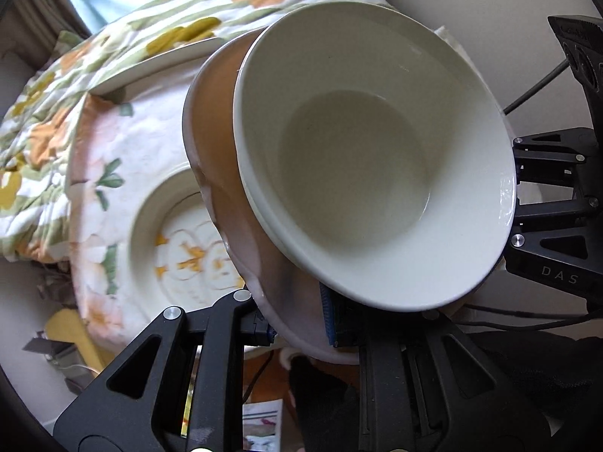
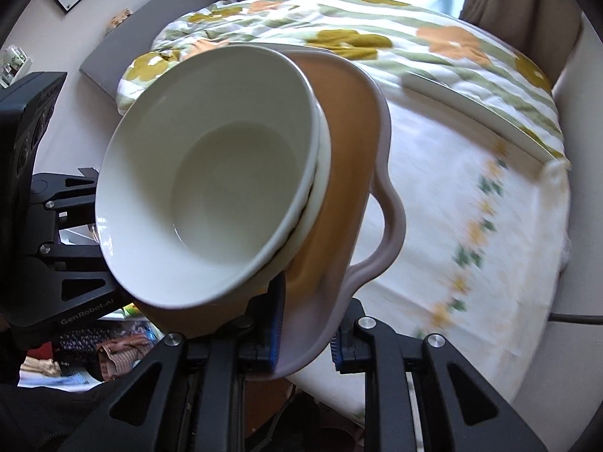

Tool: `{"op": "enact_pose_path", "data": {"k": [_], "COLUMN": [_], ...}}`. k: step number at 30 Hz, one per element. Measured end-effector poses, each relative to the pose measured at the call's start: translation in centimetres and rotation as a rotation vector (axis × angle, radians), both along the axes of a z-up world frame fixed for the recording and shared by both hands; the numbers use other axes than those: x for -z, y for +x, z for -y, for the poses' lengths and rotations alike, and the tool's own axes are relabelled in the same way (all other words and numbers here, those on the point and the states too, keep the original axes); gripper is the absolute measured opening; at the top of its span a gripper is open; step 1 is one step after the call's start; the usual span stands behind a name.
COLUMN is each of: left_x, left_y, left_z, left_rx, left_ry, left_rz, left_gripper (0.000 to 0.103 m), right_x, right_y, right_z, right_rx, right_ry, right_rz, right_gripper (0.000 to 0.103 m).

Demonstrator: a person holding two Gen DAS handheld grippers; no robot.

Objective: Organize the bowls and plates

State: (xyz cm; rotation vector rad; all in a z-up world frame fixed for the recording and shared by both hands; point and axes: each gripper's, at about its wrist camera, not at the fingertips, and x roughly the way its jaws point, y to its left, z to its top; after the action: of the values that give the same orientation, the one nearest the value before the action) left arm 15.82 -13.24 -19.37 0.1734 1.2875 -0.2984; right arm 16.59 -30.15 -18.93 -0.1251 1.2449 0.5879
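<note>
Floral bedding point(image 2: 377, 37) lies below. Each hand-held gripper, left point(image 1: 297, 324) and right point(image 2: 305, 339), is clamped on the tray point(image 2: 339, 173) carrying stacked white bowls point(image 2: 211, 173), apparently mid-carry. Next: keep it level, set down.

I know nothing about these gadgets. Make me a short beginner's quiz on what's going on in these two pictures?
1. True or false: the white bowls sit stacked on the orange plate.
2. What grips the plate's rim?
A. only the left gripper
B. only the right gripper
C. both grippers
3. Fill in: a patterned dish is left on the flowered ____.

Key
1. True: at least two white bowls are nested on the plate.
2. C: each clamps the rim, on opposite sides.
3. Tablecloth.
</note>
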Motion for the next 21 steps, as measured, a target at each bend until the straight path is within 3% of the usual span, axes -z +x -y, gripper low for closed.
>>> {"op": "enact_pose_path", "data": {"k": [10, 21], "left_x": [3.8, 6.9], "left_y": [1.4, 2.0], "left_z": [-8.4, -11.7], "left_rx": [0.064, 0.118], "left_ry": [0.048, 0.01], "left_rz": [-0.051, -0.097], "left_gripper": [0.015, 0.015], "right_x": [2.7, 5.1], "right_y": [0.5, -0.1], "right_z": [-9.4, -11.8], "right_rx": [0.065, 0.149], "right_ry": [0.022, -0.025], "right_rz": [-0.057, -0.081], "right_gripper": [0.019, 0.019]}}
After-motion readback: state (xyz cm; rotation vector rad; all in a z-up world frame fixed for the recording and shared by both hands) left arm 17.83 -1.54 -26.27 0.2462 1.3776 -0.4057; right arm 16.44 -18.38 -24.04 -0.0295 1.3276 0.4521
